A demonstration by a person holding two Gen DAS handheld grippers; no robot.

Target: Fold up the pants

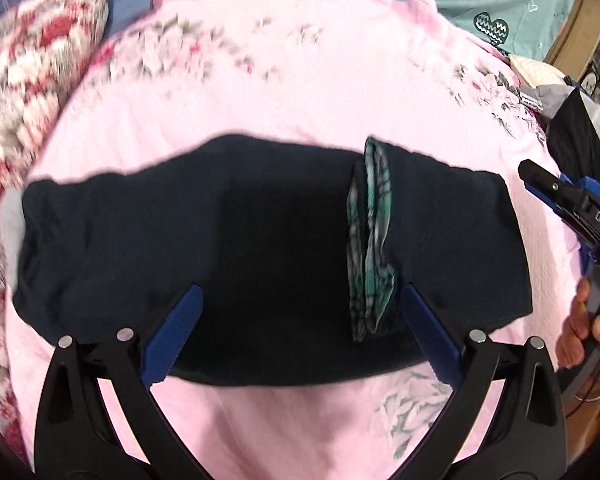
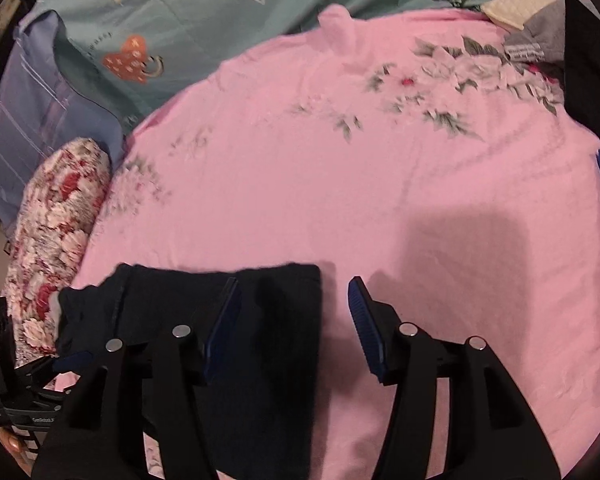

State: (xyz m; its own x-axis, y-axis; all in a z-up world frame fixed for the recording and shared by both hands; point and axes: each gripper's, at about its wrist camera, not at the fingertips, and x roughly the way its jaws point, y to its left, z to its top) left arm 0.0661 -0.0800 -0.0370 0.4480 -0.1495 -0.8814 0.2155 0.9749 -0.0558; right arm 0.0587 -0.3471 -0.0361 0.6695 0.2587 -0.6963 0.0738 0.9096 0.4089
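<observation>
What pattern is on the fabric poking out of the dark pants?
Green and grey plaid fabric, clearest in the left wrist view.

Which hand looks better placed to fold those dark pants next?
Probably left: its tongs stand open over the pants' middle near edge. The right tongs, also open, straddle only one end.

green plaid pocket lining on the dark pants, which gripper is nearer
Left. The left gripper hovers open over the dark pants beside the green plaid pocket lining; the right gripper sits past their end.

The left gripper points steeply down, jaws spread wide. The right gripper tilts down, jaws apart, gripping nothing. A hand holds its handle at three o'clock.
</observation>
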